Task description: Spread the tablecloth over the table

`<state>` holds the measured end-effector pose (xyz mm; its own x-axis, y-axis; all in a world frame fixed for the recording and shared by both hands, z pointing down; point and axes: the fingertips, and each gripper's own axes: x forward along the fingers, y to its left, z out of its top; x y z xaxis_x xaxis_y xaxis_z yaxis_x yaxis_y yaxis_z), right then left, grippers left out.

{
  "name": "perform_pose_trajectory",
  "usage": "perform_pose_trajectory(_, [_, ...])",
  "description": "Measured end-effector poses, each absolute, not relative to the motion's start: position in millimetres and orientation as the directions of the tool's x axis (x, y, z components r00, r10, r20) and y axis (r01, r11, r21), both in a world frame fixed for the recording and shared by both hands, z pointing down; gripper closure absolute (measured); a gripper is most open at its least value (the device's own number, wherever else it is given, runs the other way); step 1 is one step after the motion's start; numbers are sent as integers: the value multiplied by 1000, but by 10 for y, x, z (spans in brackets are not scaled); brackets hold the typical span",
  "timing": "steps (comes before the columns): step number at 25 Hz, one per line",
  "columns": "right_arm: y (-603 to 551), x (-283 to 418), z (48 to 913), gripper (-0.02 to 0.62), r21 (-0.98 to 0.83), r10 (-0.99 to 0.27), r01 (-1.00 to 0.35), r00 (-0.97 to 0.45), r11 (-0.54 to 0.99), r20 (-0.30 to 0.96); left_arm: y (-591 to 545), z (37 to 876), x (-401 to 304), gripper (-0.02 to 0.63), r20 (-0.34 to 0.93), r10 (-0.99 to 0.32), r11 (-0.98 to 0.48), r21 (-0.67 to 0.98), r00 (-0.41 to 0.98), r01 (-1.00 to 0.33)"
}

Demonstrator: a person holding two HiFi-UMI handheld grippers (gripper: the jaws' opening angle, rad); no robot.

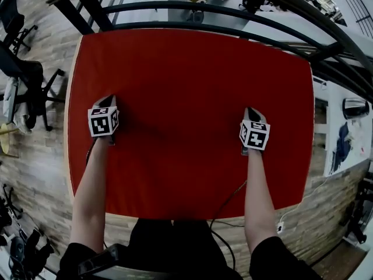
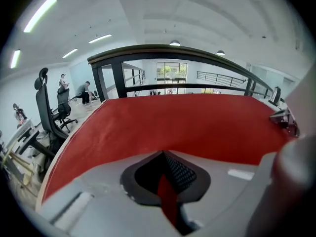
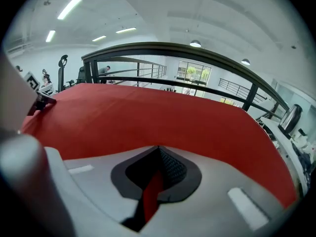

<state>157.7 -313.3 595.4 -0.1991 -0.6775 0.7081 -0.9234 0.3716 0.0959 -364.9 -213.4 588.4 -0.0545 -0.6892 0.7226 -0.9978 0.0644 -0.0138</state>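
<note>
Two bare forearms [image 1: 93,191] reach in from 6 o'clock. The left gripper [image 1: 109,101], grey moulded plastic with a black-and-white marker cube, is over the cloth [image 1: 192,86] at 9 o'clock, and the right gripper [image 1: 252,112] at 3 o'clock. Each has its jaws pressed together, with only a red sliver showing in the slit. The cloth is smooth, matte red and lies flat over the rectangular table [image 1: 69,156], whose pale edge peeks out at 9 o'clock. At 12 o'clock a black metal railing [image 1: 233,13] curves past.

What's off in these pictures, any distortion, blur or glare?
Head view: fisheye bulges the cloth edges; even light. Left gripper view: dark round border, bowed rail, soft tongs. Right gripper view: the same, with bright ceiling lights.
</note>
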Motion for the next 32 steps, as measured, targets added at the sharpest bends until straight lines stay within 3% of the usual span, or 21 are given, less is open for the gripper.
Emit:
perform_pose_trajectory(6, [-3280, 1461, 5922, 588, 72, -668, -932, -199, 355, 717, -2323, 5864, -3816, 598, 726, -688, 60, 42, -11, -997])
perform_pose_trajectory(12, [-3458, 1315, 5954, 588, 52, -665, -933, -214, 356, 715, -2633, 5854, -3962, 598, 737, -673, -80, 13, 64, -997])
perform_pose_trajectory(19, [-3321, 1360, 5800, 588, 85, -703, -935, -198, 346, 683, -2547, 5645, -3999, 595, 683, -729, -43, 28, 50, -999])
perform_pose_trajectory(23, [-2692, 1812, 5772, 588, 75, -722, -966, -133, 248, 679, -1706, 5470, -3940, 595, 673, -739, 42, -5, -35, -999])
perform_pose_trajectory(28, [-2037, 2782, 5962, 588, 131, -682, -984, 13, 122, 731, -802, 5849, -3852, 598, 753, -649, 161, -2, -107, -987])
perform_pose_trajectory(32, [-2060, 2872, 6018, 588, 88, -690, -992, 3, 88, 724, -816, 5932, -3912, 598, 763, -639, 151, 5, -94, -989])
